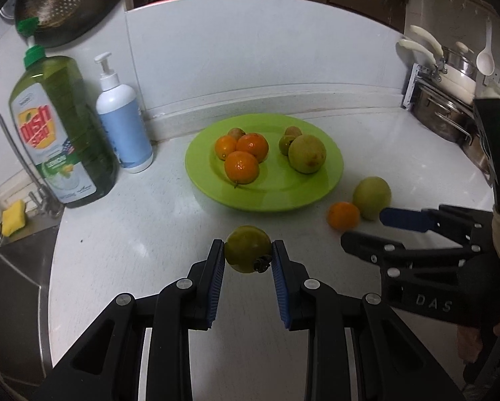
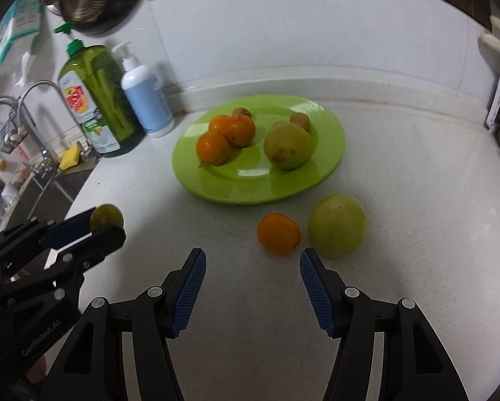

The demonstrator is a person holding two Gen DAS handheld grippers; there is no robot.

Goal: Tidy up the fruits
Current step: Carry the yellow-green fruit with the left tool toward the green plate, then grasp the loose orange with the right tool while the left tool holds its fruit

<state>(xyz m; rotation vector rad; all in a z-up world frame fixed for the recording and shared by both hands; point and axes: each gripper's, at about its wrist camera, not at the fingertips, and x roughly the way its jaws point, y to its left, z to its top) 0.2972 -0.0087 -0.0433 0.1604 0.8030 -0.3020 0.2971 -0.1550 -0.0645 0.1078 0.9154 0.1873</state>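
Note:
My left gripper point(image 1: 248, 250) is shut on a small green fruit point(image 1: 246, 248) with a dark stem end, held above the white counter in front of the green plate point(image 1: 276, 197). The same fruit shows in the right wrist view point(image 2: 107, 216) between the left fingers. The plate point(image 2: 250, 190) holds three oranges point(image 1: 241, 167) on its left and a large green fruit point(image 1: 306, 153) with small ones on its right. A loose orange point(image 2: 278, 233) and a big pale green fruit point(image 2: 337, 230) lie on the counter before the plate. My right gripper point(image 2: 251, 260) is open, just short of them.
A green dish soap bottle point(image 1: 59, 127) and a white pump bottle point(image 1: 123, 117) stand left of the plate by the wall. A sink with a tap point(image 2: 36, 127) and a yellow sponge point(image 1: 13, 217) is at far left. Pots point(image 1: 450, 100) sit on a rack at right.

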